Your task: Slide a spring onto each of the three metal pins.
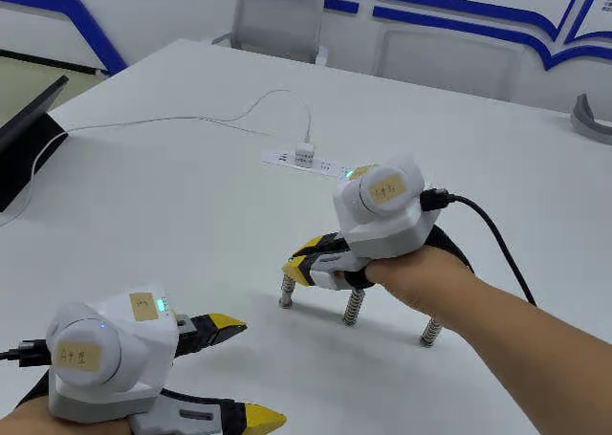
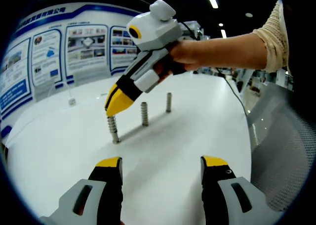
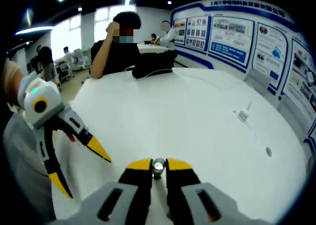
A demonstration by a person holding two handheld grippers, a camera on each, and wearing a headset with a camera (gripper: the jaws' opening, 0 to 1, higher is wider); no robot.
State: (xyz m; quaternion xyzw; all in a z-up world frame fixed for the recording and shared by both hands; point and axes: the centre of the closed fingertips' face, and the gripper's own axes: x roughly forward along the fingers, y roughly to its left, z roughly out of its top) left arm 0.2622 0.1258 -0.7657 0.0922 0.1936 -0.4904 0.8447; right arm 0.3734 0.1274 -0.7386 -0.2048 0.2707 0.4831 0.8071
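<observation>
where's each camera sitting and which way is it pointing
Head view: on the headset, looking down at the table; left gripper, right gripper, a forearm show.
Left gripper view: on the left gripper, looking along its open jaws at the three pins.
Right gripper view: on the right gripper, facing a seated person; jaws closed on a pin.
Shared: each gripper view shows the other gripper.

**Setting.** The setting was an office-like exhibition hall. Blue-framed display boards (image 3: 232, 34) lined the walls, a person (image 3: 114, 54) sat at a large white table (image 1: 143, 206), and a power strip (image 1: 296, 160) lay on it.
</observation>
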